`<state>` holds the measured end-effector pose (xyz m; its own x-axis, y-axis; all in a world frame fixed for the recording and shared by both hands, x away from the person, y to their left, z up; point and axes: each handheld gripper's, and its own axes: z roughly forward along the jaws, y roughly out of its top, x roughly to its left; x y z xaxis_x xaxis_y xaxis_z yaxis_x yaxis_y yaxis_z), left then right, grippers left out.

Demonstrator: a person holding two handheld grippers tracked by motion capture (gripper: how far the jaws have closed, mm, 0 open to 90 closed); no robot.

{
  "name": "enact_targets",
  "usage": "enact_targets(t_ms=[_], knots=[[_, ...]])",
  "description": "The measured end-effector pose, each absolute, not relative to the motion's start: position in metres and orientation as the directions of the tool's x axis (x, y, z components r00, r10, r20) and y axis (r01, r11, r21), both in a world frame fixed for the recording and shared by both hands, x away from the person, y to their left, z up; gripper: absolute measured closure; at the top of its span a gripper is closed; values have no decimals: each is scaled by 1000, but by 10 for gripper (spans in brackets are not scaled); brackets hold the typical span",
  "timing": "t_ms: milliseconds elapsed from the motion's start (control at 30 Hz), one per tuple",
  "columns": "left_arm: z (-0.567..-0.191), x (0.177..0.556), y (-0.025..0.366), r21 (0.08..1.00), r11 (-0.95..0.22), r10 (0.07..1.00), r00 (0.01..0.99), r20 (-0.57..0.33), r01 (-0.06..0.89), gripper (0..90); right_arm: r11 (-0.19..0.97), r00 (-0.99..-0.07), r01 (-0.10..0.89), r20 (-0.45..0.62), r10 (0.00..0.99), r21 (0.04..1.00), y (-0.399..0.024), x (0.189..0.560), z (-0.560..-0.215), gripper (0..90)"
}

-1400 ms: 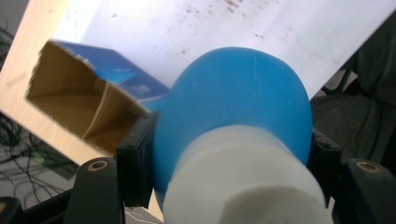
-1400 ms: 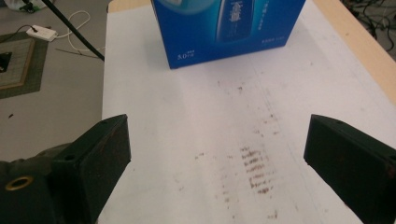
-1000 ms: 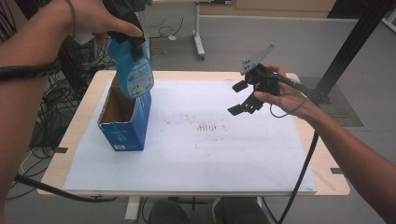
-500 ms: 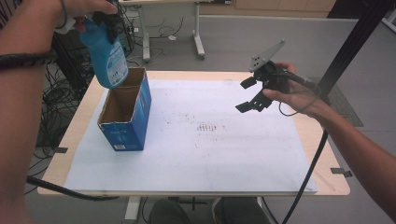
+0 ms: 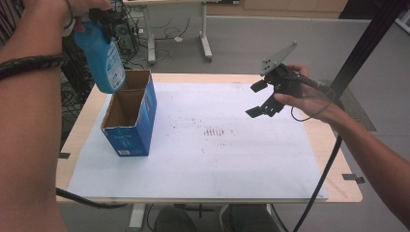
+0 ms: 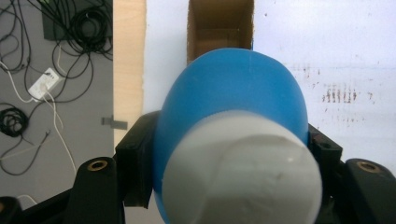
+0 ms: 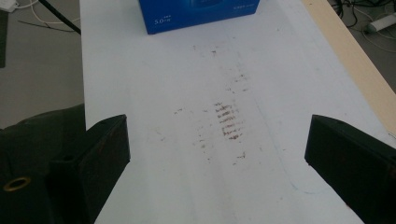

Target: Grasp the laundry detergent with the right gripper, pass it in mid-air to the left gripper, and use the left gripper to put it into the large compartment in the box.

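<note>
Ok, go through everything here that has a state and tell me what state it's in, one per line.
Blue bottle: capped, held in the air above the box.
Blue box: upright, top open.
Left tool: shut on the bottle.
Right tool: open, nothing between its jaws.
White sheet: flat, stained mid-table.

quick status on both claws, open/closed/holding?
Left claw: closed on the blue bottle, held above the open blue box.
Right claw: open, holding nothing, above the white sheet.
</note>
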<state>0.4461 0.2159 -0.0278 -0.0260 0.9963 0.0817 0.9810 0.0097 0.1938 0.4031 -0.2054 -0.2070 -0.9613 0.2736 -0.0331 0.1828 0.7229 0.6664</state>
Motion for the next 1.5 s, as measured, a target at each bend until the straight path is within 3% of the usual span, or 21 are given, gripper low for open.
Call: enact_targets(t_ms=[467,1500], knots=[[-60,452,217,178,47,996,-61,70,983,358,722,-961,178,-40,274,669,-209,401,-208,66],[-168,462,221,155,57,996,-66,54,986,359,733,-962,179,-40,271,657,-207,403,-217,66]])
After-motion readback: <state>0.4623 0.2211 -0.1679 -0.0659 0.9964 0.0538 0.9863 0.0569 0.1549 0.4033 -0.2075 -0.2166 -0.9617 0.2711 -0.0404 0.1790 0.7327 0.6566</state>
